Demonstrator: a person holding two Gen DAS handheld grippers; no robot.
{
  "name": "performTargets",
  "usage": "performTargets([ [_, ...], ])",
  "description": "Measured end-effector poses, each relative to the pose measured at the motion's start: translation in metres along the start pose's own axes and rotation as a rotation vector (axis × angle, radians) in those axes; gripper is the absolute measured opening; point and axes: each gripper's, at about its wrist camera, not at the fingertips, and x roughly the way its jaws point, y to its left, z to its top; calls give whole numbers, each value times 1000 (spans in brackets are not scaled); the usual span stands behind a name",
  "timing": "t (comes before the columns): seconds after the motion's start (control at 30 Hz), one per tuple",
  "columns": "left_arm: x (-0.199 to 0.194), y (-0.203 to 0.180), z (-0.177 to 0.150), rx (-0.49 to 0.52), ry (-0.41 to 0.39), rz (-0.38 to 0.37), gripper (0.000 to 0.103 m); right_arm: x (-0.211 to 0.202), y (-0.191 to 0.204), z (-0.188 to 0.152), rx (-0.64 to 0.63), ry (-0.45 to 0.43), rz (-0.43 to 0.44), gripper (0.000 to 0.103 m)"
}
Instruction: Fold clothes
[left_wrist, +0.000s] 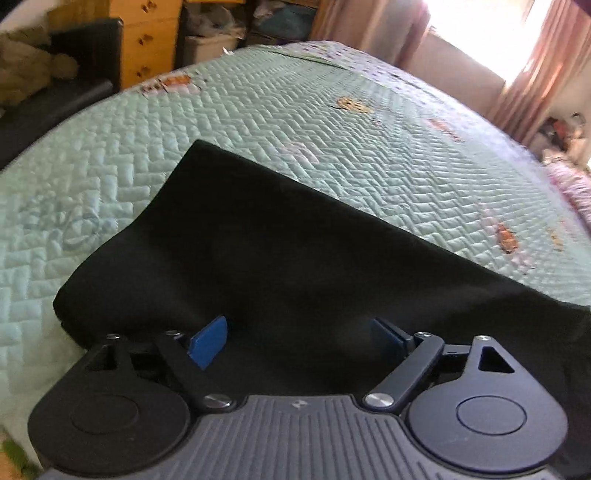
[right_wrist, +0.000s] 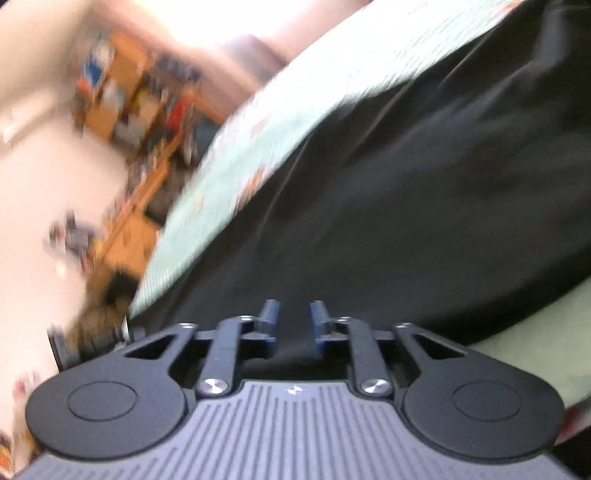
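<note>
Blue-tipped tongs fill the bottom of both views. Beyond them, largest of all, a bed (left_wrist: 332, 122) with a pale green quilted cover stretches ahead of the left tongs (left_wrist: 300, 339). On it lies a black garment (left_wrist: 280, 258), a broad dark slab that starts right at the left tongs' tips and runs forward and to their left to a squared corner. In the right wrist view the same black cloth spreads from the right tongs (right_wrist: 293, 319) up and to their right, creased, with the bed's edge to the left of it.

Left tongs stand spread wide over the cloth, nothing pinched between the tips. Right tongs stand narrowly parted; the cloth is dark behind the gap, and whether a thin layer is caught there cannot be told.

Risks, as a judgement: the right view is heavily smeared, so a fast swing could drag or rumple the cloth. With the left tongs loose, nothing anchors the near edge, so the fold may slide or open. A shallow bite could also take only one layer.
</note>
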Motion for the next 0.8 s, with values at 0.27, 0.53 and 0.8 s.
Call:
performTargets([
  [0.27, -30, -103, -20, 213, -55, -13, 91, -43, -119, 24, 220, -190, -48, 0],
  [0.53, 15, -172, -57, 322, 143, -116, 101, -72, -157, 23, 270, -310, -20, 4],
  [0.8, -28, -102, -41, -22, -2, -304, 79, -69, -146, 13, 248, -315, -41, 4],
])
